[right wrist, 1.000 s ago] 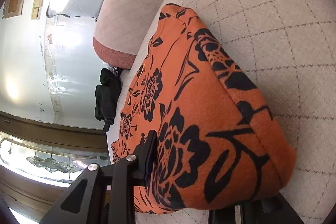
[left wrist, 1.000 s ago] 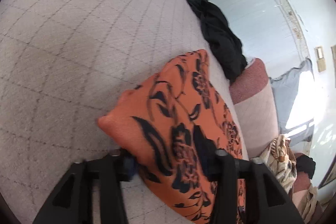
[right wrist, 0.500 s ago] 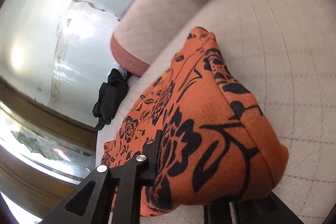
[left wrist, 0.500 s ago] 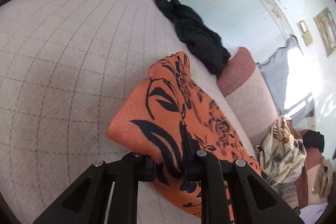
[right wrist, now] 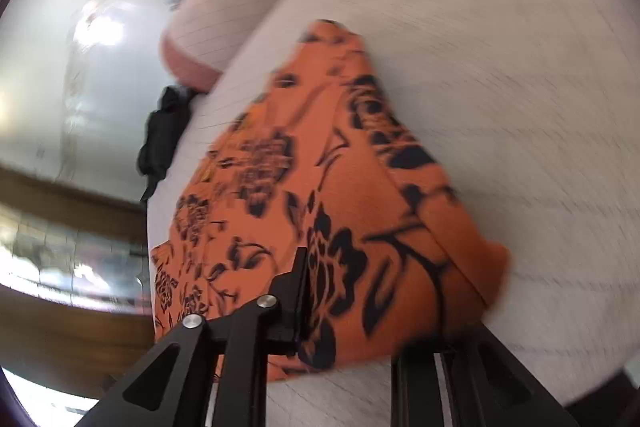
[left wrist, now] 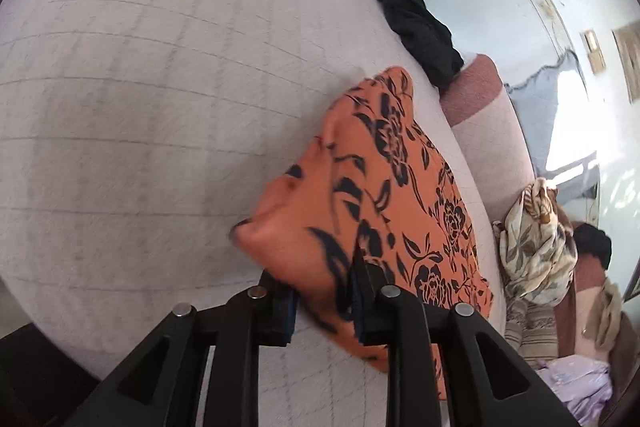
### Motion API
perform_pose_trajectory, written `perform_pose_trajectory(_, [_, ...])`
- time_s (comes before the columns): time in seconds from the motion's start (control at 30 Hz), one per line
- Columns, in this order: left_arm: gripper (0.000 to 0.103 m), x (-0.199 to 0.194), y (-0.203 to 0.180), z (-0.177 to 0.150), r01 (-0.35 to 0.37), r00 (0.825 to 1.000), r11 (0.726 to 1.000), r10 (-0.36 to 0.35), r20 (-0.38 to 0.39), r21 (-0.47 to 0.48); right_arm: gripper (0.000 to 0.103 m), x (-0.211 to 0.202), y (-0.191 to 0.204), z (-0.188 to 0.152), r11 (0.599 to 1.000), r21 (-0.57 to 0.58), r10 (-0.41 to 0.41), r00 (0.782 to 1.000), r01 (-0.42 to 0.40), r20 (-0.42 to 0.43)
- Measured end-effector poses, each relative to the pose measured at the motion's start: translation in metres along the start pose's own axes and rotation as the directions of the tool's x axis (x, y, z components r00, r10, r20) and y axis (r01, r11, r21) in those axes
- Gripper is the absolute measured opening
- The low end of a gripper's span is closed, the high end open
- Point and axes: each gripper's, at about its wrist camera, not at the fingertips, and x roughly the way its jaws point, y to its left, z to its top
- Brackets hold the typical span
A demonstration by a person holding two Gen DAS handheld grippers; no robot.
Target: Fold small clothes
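An orange garment with a black flower print (left wrist: 384, 187) lies on a pale quilted sofa seat (left wrist: 140, 107). My left gripper (left wrist: 322, 301) pinches its near corner, which bunches up off the seat. The jaws are opening slightly, with the cloth still pressed between the pads. In the right wrist view the same garment (right wrist: 320, 187) drapes over my right gripper (right wrist: 372, 327). Its left finger (right wrist: 298, 291) presses into the cloth and its right finger is hidden under the fold. Those jaws are also opening a little, with the fabric between them. This view is blurred.
A black garment (left wrist: 412, 23) lies at the seat's far edge, next to a pink-trimmed cushion (left wrist: 480, 95). A cream patterned cloth (left wrist: 532, 247) is heaped to the right, with a lilac cloth (left wrist: 576, 387) below it. Pale wall lies beyond.
My left gripper went from wide around the corner to pinched on it. Both grippers have carried their corners across the seat, so the garment is bunched and lifted.
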Motion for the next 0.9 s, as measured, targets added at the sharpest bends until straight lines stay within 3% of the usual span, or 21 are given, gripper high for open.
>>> perform_pose_trajectory(0.07, [0.028, -0.020, 0.007, 0.001, -0.031, 0.999, 0.999, 0.031, 0.045, 0.016, 0.027, -0.019, -0.015, 0.002, 0.997, 0.069, 0.022, 0.999, -0.024, 0.031])
perform_pose_trajectory(0.17, [0.027, -0.053, 0.011, -0.002, -0.117, 0.980, 0.992, 0.107, 0.165, 0.051, 0.027, -0.054, -0.015, 0.002, 0.999, 0.045, -0.005, 0.992, 0.000, 0.127])
perform_pose_trajectory(0.3, [0.027, -0.083, -0.008, -0.004, -0.159, 0.951, 0.977, 0.112, 0.287, 0.145, 0.029, -0.075, 0.031, -0.015, 0.980, -0.164, -0.063, 0.957, 0.113, 0.283])
perform_pose_trajectory(0.4, [0.029, -0.082, -0.039, -0.009, -0.162, 0.948, 0.945, 0.069, 0.311, 0.283, 0.029, -0.060, 0.073, -0.036, 0.933, -0.326, -0.047, 0.948, 0.154, 0.315])
perform_pose_trajectory(0.5, [0.034, -0.051, -0.062, -0.017, -0.168, 0.966, 0.910, 0.075, 0.246, 0.380, 0.029, -0.046, 0.095, -0.050, 0.893, -0.425, -0.007, 0.947, 0.151, 0.321])
perform_pose_trajectory(0.57, [0.034, -0.028, -0.067, -0.021, -0.164, 0.977, 0.896, 0.088, 0.196, 0.412, 0.029, -0.052, 0.097, -0.054, 0.880, -0.424, -0.028, 0.915, 0.213, 0.401])
perform_pose_trajectory(0.63, [0.034, -0.005, -0.064, -0.026, -0.197, 0.976, 0.883, 0.134, 0.174, 0.425, 0.029, -0.075, 0.091, -0.051, 0.883, -0.390, -0.028, 0.858, 0.261, 0.512])
perform_pose_trajectory(0.67, [0.034, 0.007, -0.060, -0.027, -0.215, 0.973, 0.878, 0.156, 0.168, 0.427, 0.029, -0.090, 0.087, -0.048, 0.889, -0.376, -0.012, 0.832, 0.263, 0.554])
perform_pose_trajectory(0.7, [0.034, 0.016, -0.056, -0.028, -0.232, 0.970, 0.874, 0.178, 0.163, 0.426, 0.029, -0.104, 0.081, -0.042, 0.900, -0.368, 0.021, 0.819, 0.234, 0.573])
perform_pose_trajectory(0.73, [0.034, 0.022, -0.050, -0.029, -0.240, 0.969, 0.874, 0.190, 0.157, 0.422, 0.029, -0.113, 0.077, -0.036, 0.908, -0.365, 0.042, 0.823, 0.205, 0.567])
perform_pose_trajectory(0.8, [0.035, 0.022, -0.053, -0.031, -0.261, 0.962, 0.868, 0.196, 0.191, 0.423, 0.029, -0.114, 0.073, -0.026, 0.916, -0.363, 0.049, 0.851, 0.170, 0.522])
perform_pose_trajectory(0.87, [0.042, 0.025, -0.059, -0.033, -0.280, 0.958, 0.845, 0.211, 0.196, 0.457, 0.029, -0.097, 0.070, -0.021, 0.921, -0.368, 0.057, 0.892, 0.126, 0.448])
perform_pose_trajectory(0.9, [0.042, 0.027, -0.060, -0.034, -0.292, 0.954, 0.832, 0.220, 0.203, 0.472, 0.029, -0.078, 0.069, -0.019, 0.922, -0.367, 0.029, 0.926, 0.120, 0.377])
